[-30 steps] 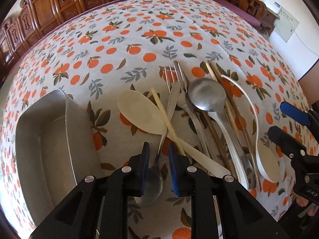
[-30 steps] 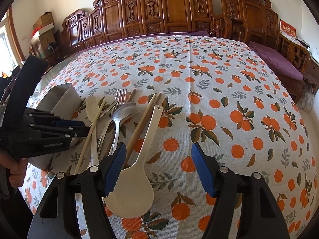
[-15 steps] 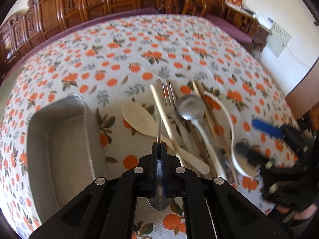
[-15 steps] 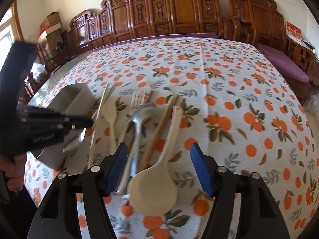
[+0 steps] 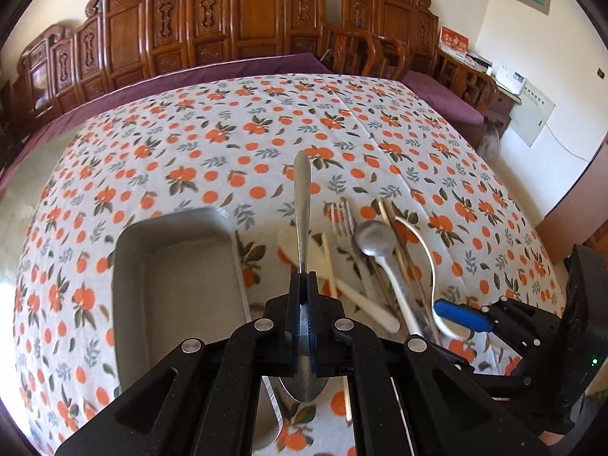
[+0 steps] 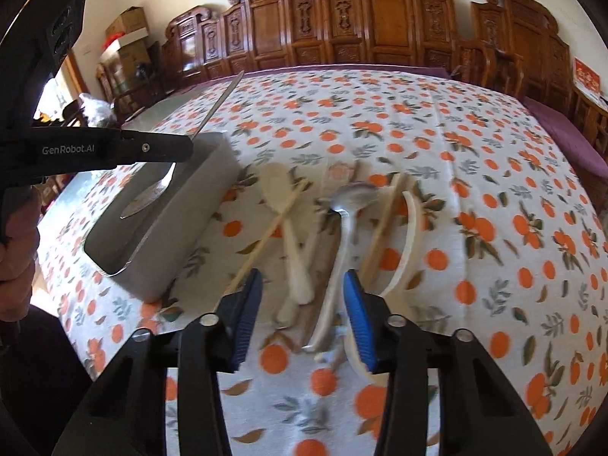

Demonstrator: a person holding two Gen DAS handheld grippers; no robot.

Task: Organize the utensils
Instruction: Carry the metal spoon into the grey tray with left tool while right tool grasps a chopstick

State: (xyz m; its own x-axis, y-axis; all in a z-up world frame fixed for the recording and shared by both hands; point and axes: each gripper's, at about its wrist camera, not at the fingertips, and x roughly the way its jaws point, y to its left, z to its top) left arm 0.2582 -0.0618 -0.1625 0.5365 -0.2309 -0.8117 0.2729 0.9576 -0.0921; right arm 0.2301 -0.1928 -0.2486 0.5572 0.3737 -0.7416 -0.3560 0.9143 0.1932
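Note:
My left gripper (image 5: 303, 285) is shut on a small metal spoon (image 5: 302, 205), held lifted above the table with its handle pointing away and its bowl hanging below the jaws. In the right wrist view the same spoon (image 6: 159, 186) hangs over the near end of the grey metal tray (image 6: 182, 224). The tray (image 5: 129, 266) lies left of the utensil pile. My right gripper (image 6: 300, 304) is open, low over the pile, with a metal spoon (image 6: 344, 205), a wooden spoon (image 6: 281, 197) and chopsticks (image 6: 266, 235) ahead of it.
The pile also holds a fork (image 5: 342, 220), a large metal spoon (image 5: 374, 237), a white ladle-like spoon (image 5: 421, 243) and dark chopsticks (image 5: 395, 228). An orange-print cloth (image 5: 266, 133) covers the table. Carved wooden chairs (image 5: 235, 19) line the far side.
My left gripper closed on the small metal spoon and lifted it off the pile, towards the tray. My right gripper moved left and lower over the pile, still open.

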